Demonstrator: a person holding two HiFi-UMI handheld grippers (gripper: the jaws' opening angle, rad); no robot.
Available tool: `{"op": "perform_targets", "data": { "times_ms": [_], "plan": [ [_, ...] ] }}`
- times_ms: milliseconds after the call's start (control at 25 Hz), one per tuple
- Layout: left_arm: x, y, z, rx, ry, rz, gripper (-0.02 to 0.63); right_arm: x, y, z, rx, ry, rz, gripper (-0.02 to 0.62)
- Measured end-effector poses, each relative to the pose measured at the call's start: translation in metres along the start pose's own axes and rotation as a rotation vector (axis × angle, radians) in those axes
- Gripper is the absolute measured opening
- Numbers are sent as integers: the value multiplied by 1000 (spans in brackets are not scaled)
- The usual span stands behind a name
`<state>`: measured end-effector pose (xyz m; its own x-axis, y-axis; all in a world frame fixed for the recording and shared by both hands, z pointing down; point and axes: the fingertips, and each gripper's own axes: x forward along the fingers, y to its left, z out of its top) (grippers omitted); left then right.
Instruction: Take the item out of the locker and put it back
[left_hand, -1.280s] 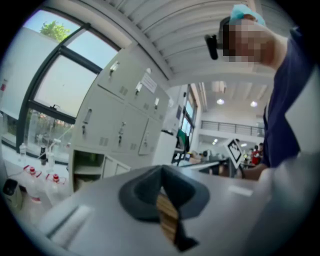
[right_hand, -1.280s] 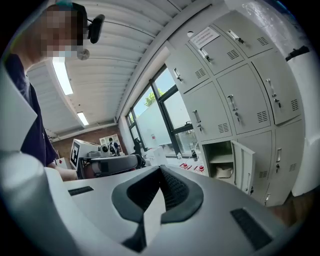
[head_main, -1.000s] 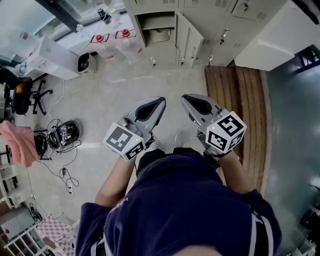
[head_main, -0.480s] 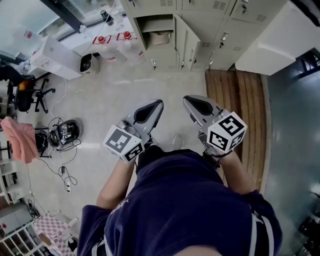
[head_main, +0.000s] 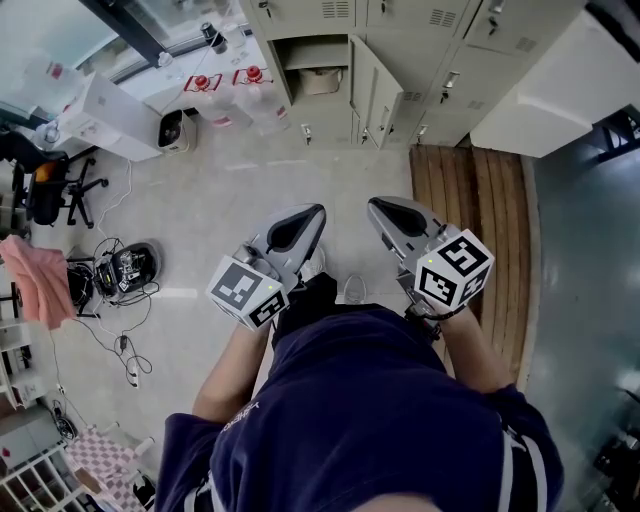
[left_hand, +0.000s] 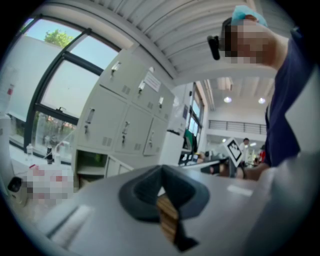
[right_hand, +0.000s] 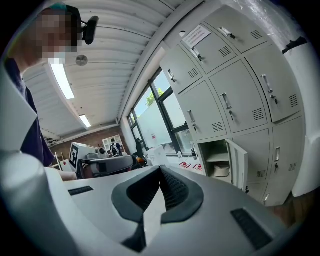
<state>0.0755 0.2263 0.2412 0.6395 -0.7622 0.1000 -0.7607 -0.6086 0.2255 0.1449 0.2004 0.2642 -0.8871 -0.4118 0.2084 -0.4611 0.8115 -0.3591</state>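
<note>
The grey lockers (head_main: 400, 40) stand ahead of me, across an open stretch of floor. One low locker (head_main: 318, 62) is open, its door (head_main: 368, 80) swung out to the right. A pale item (head_main: 322, 80) lies on its bottom shelf; the right gripper view also shows this item (right_hand: 221, 170) and the open door (right_hand: 239, 162). The left gripper (head_main: 316, 211) and the right gripper (head_main: 374, 204) are held side by side at waist height, pointing at the lockers. Both are shut with nothing between the pads (right_hand: 172, 187).
A slatted wooden platform (head_main: 480, 220) lies on the floor to the right, in front of the lockers. Red-capped water bottles (head_main: 225, 85) and a white box (head_main: 105, 115) sit left of the open locker. Cables and a small device (head_main: 130, 268) litter the floor at left.
The lockers have slid slightly lower in the head view and a shoe now shows between the grippers. Both grippers stay shut and empty.
</note>
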Motion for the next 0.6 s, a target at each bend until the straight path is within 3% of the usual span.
{"op": "perform_targets", "data": {
  "times_ms": [600],
  "plan": [
    [32,99,4,-47,11,-55,3,81,-47,17,22,34,-72,8]
  ]
}}
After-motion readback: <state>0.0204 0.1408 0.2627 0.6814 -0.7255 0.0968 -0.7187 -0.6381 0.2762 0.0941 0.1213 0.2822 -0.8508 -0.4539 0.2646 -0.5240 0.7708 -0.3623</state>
